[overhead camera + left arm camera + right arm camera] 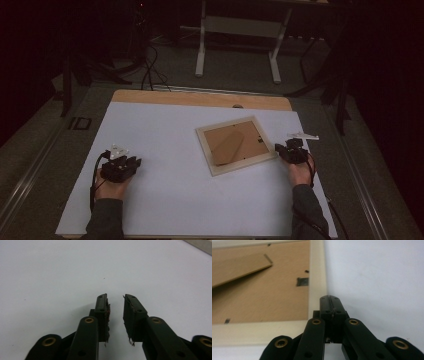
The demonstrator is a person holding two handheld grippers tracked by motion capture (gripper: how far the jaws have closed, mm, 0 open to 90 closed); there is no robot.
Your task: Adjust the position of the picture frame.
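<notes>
Picture frame (236,145): face down, right of centre on the white table (165,200) in the high view, right claw (280,148) at its corner. Left gripper view: left claw (116,302) parted, empty (over bare table). Right gripper view: jaws shut, tips at the frame's rim; advise a low, slow nudge.

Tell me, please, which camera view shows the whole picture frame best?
The high view: the picture frame lies face down, all four edges and its stand visible. The right gripper view shows one corner close up beside the shut right gripper. The left gripper view catches a sliver.
</notes>
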